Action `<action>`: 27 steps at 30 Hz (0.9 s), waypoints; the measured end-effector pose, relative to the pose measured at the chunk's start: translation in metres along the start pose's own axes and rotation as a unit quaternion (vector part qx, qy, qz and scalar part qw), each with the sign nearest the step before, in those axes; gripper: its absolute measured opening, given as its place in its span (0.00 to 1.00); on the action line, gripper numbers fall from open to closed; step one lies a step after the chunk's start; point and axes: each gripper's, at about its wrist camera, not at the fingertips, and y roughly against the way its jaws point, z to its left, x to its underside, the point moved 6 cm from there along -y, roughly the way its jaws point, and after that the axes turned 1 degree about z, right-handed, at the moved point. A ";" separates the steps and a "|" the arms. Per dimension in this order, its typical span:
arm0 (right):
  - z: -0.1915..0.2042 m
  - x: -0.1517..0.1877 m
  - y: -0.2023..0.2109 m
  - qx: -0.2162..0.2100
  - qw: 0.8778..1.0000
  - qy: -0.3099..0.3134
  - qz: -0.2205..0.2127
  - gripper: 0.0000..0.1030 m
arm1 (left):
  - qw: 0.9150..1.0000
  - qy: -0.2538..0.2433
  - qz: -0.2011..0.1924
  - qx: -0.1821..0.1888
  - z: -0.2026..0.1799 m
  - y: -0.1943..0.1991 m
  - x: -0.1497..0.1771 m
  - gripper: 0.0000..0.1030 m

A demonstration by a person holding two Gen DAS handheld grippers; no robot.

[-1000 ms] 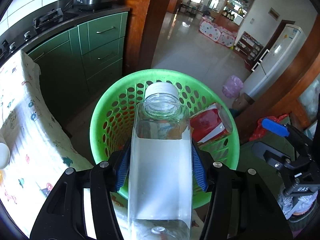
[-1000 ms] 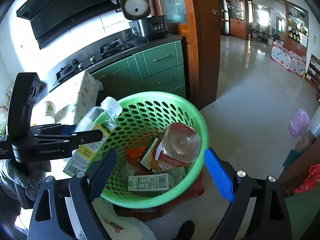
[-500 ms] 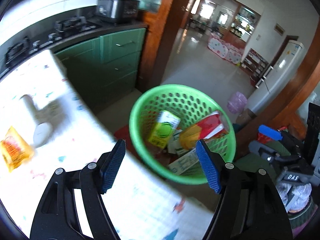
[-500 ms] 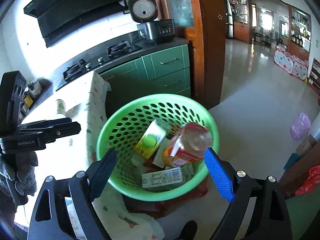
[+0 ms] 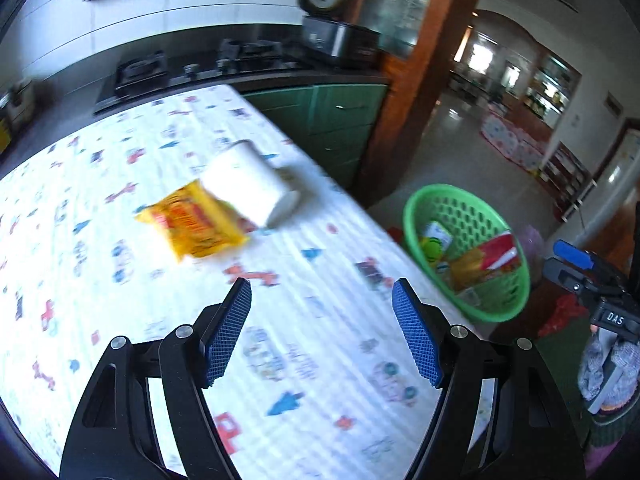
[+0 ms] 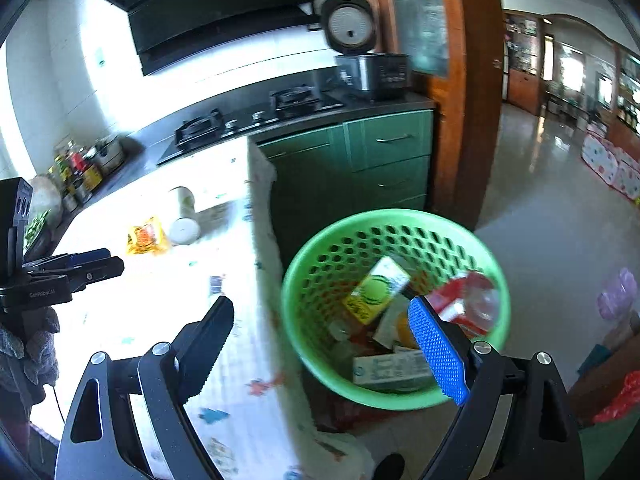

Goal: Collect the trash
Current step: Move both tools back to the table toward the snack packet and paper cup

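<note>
Left gripper (image 5: 322, 330) is being held with jaws apart, nothing between them; the jaws have just been opening. Right gripper (image 6: 320, 350) is also being held spread wide and empty, partly over the green basket (image 6: 304, 276). Remaining trash is being seen on the patterned tablecloth (image 5: 120, 320): a yellow snack packet (image 5: 192, 226) and a white cup (image 5: 250, 186) lying on its side, touching each other. Both are lying ahead and slightly left of the left gripper (the nearer hand, judged); the cup's long axis is running diagonally, open end toward the basket side. Packet print is being blurred; basket contents are only partly being made out.
</note>
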 end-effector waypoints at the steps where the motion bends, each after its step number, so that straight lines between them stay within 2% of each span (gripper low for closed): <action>1: 0.006 -0.002 -0.004 -0.004 1.000 0.004 0.002 0.83 | 1.000 0.009 -0.002 -0.005 0.011 0.003 0.001 0.70; 6: 0.041 -0.011 -0.023 -0.024 0.999 0.032 0.012 0.83 | 0.999 0.040 -0.007 -0.024 0.053 0.013 0.004 0.70; 13: 0.088 -0.027 -0.059 -0.058 0.995 0.071 0.032 0.84 | 0.997 0.061 -0.011 -0.041 0.090 0.019 0.009 0.69; 27: 0.171 -0.066 -0.160 -0.092 0.982 0.146 0.075 0.83 | 0.995 0.094 -0.005 -0.044 0.130 0.014 0.007 0.69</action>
